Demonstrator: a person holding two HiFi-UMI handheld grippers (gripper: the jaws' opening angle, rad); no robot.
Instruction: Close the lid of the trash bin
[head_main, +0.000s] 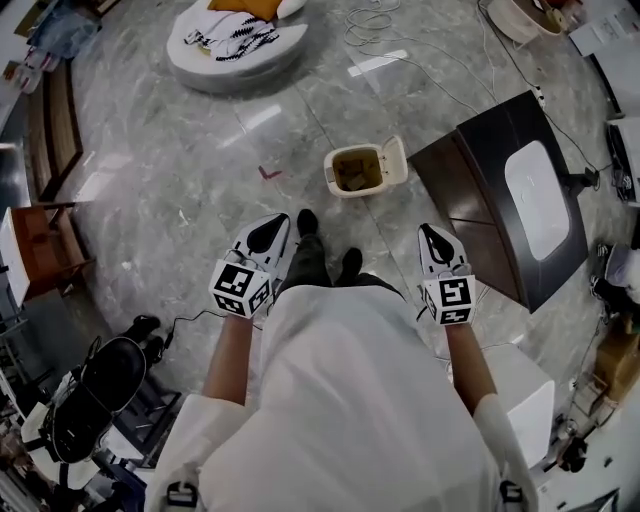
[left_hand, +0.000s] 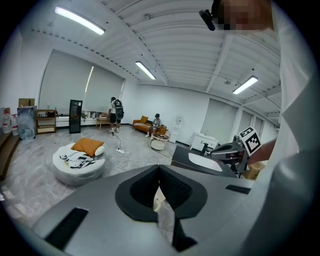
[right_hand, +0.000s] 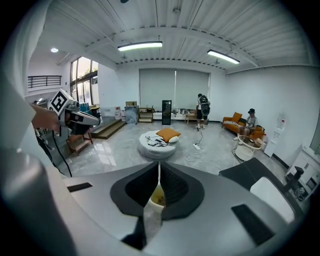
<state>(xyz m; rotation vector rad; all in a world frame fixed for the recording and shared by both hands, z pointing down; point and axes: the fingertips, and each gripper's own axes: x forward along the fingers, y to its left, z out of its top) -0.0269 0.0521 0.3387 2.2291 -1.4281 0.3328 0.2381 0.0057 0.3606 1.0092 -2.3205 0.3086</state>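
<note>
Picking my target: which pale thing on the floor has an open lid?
The small cream trash bin beside the dark table, its lid swung open toward the table; the big round white floor cushion farther off has no lid.

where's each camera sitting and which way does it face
Head view: on the head, looking steeply down at the open trash bin; arms, shoes, left tongs, right tongs show.
Left gripper view: on the left tongs, facing across the room; shut jaws show.
Right gripper view: on the right tongs, likewise.
Shared: all see the round cushion.

Open-lidded trash bin (head_main: 330, 170) on grey floor (head_main: 200, 150)
</note>
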